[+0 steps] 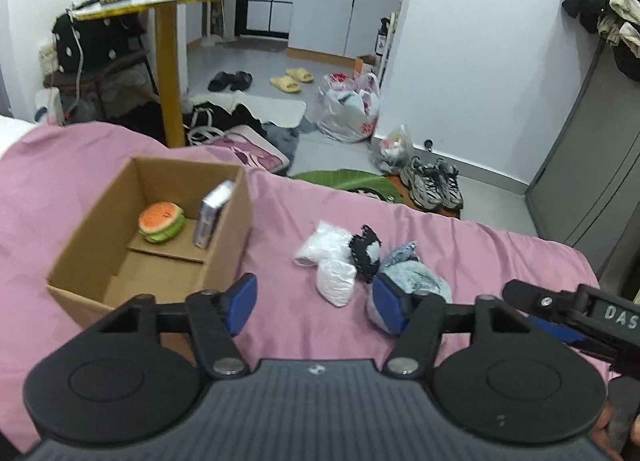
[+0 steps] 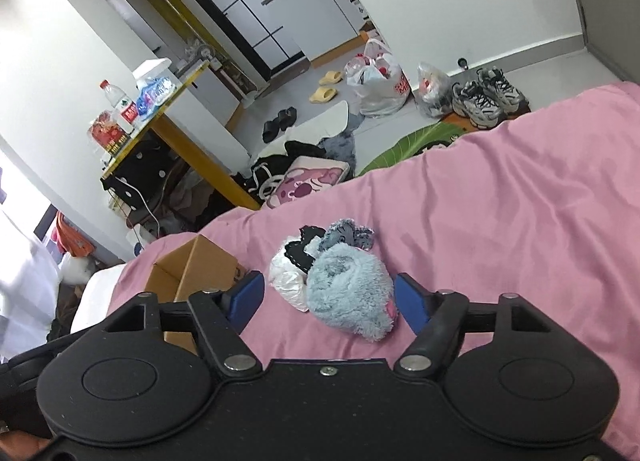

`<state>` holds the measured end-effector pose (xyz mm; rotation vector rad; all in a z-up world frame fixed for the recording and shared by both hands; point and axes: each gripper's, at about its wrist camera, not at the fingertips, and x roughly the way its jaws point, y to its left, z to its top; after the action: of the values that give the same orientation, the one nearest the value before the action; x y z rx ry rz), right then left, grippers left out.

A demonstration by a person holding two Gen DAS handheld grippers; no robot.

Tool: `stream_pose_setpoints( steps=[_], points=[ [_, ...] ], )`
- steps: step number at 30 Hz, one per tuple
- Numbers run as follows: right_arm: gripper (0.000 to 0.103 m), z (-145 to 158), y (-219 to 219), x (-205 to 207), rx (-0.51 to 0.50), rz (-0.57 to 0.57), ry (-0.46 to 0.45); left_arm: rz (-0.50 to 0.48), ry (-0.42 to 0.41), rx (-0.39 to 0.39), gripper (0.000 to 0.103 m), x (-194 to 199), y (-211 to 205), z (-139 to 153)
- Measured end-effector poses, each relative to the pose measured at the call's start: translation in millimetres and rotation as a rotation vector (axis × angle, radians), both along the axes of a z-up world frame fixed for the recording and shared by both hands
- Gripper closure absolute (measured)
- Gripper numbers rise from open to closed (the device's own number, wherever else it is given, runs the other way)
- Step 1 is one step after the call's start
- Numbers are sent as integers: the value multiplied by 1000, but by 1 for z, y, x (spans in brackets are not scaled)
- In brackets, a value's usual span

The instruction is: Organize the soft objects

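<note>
An open cardboard box (image 1: 80, 237) sits on the pink bed and holds a burger-shaped plush (image 1: 162, 221) and a small upright pack (image 1: 212, 215). Right of it lies a pile: white plastic-wrapped bundles (image 1: 328, 261), a black and white soft piece (image 1: 366, 251) and a light blue fluffy plush (image 1: 416, 279). My left gripper (image 1: 314, 303) is open and empty above the bed, just before the pile. My right gripper (image 2: 330, 299) is open, its jaws on either side of the blue plush (image 2: 348, 289), not closed on it. The box corner (image 2: 196, 265) shows at the left.
The pink bedsheet (image 2: 500, 201) covers the bed. Beyond the bed edge are a yellow-legged table (image 1: 168, 61) with bottles and bags, clothes on the floor, plastic bags (image 1: 352, 105), sneakers (image 1: 434, 183) and slippers. A grey cabinet (image 1: 592, 165) stands at the right.
</note>
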<state>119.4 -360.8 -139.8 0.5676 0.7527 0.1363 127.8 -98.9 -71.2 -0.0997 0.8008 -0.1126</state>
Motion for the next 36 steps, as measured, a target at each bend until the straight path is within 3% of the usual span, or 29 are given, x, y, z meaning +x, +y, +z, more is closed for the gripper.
stream_pose_setpoints(
  steps=[3, 5, 8, 18, 23, 36],
  points=[
    [46, -9, -2, 8, 24, -4, 20, -12, 14, -27, 54, 11, -7, -8],
    [58, -15, -4, 14, 53, -16, 43, -18, 27, -41, 58, 19, -13, -14],
    [66, -26, -6, 23, 73, -33, 77, -33, 56, -58, 60, 31, -22, -25],
    [68, -56, -13, 45, 115, -35, 142, -51, 143, -109, 74, 65, -42, -67],
    [68, -65, -15, 55, 148, -21, 155, -45, 171, -125, 74, 78, -45, -85],
    [71, -88, -22, 68, 222, -5, 192, -31, 210, -263, 74, 97, -37, -102]
  ],
)
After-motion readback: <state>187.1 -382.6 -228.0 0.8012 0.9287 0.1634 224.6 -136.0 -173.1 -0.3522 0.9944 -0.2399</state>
